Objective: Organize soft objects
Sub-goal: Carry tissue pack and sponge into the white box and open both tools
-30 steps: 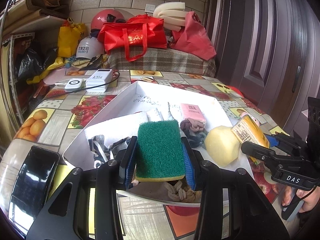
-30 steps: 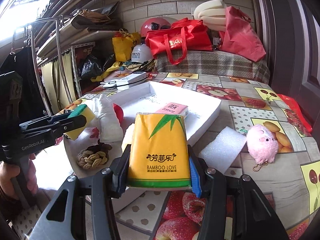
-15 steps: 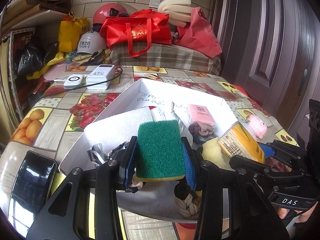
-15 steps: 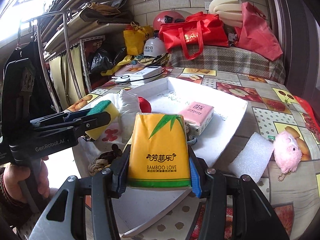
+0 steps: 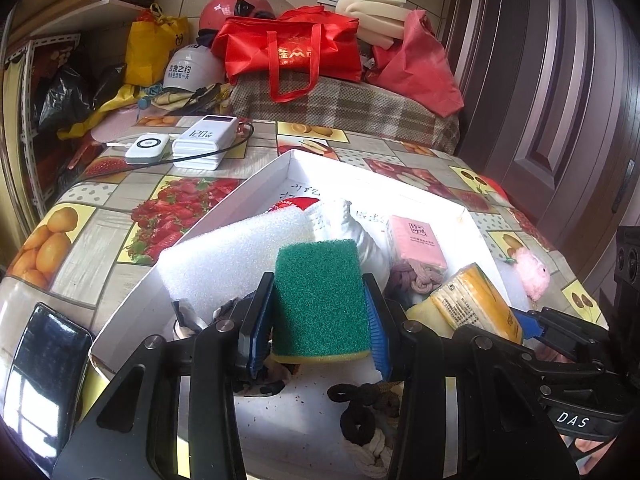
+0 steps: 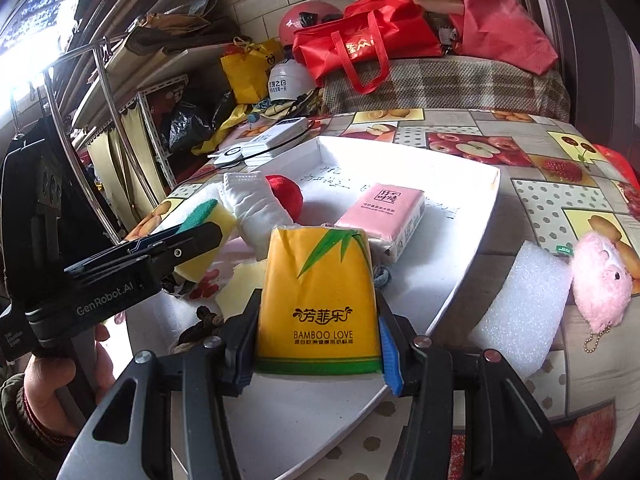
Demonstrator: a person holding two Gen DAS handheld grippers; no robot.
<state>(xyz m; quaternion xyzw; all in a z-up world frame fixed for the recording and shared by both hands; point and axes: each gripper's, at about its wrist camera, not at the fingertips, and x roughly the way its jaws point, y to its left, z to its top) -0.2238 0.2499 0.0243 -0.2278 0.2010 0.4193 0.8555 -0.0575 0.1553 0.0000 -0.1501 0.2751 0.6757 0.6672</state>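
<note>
sponge over crowded tray

Tissue pack in tray

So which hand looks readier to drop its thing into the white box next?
Probably the left gripper: its sponge hangs over the white box, while the right's tissue pack sits nearer the box's edge.

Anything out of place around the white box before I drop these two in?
Two soft items sit outside the white box, on the tablecloth beside its right edge: a white foam block and a pink plush toy. Small dark crumbs speckle the box floor near the knotted rope. Nothing looks spilled or damaged.
</note>
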